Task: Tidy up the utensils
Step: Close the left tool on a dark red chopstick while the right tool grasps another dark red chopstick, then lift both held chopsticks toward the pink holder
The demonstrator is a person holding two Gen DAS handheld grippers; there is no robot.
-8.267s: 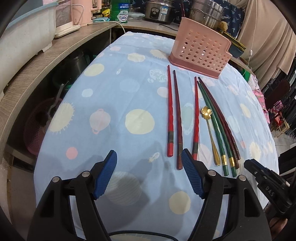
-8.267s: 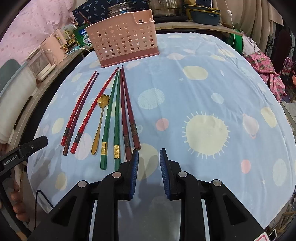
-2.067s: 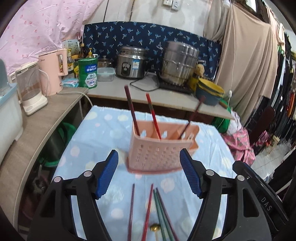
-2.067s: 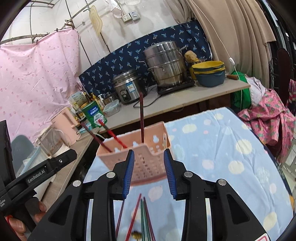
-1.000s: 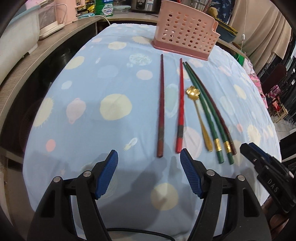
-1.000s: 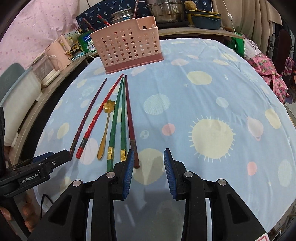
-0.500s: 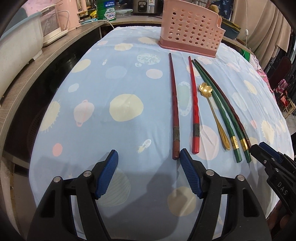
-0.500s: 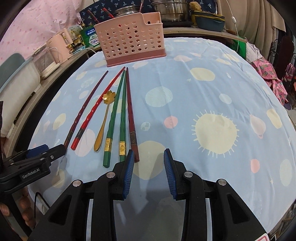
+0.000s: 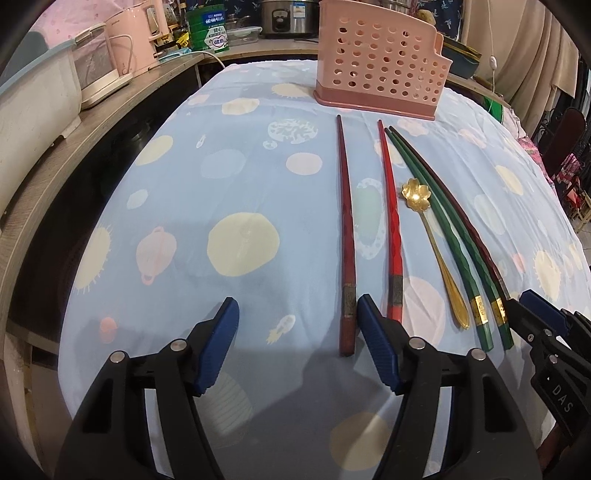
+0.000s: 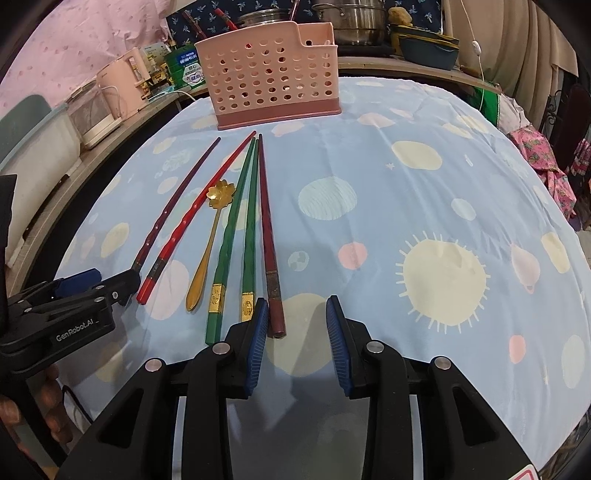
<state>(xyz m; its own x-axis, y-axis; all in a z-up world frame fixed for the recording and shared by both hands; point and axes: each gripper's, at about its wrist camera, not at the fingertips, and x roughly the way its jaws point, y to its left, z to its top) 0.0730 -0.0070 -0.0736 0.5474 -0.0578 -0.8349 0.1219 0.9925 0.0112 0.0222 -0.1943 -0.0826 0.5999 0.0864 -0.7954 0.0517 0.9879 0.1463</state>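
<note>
Several chopsticks lie side by side on the blue tablecloth: a dark red one [image 9: 346, 236], a bright red one [image 9: 392, 225], two green ones [image 10: 236, 225] and a maroon one [image 10: 268, 240]. A gold flower spoon [image 9: 430, 232] lies among them. The pink perforated utensil holder [image 9: 380, 62] stands at the far end, with chopsticks sticking out of it [image 10: 229, 14]. My left gripper [image 9: 297, 339] is open, its right finger beside the dark red chopstick's thick end. My right gripper [image 10: 295, 328] is open, its left finger at the maroon chopstick's thick end.
A wooden counter [image 9: 92, 122] runs along the left with a pink kettle [image 9: 129, 37], a green tin and a white tub. Pots stand behind the holder [image 10: 347, 22]. The cloth to the right of the chopsticks is bare [image 10: 424, 206].
Both grippers have come lower and closer to the chopsticks' near ends. The left gripper's right finger now sits by the dark red chopstick, the right gripper's left finger by the maroon one.
</note>
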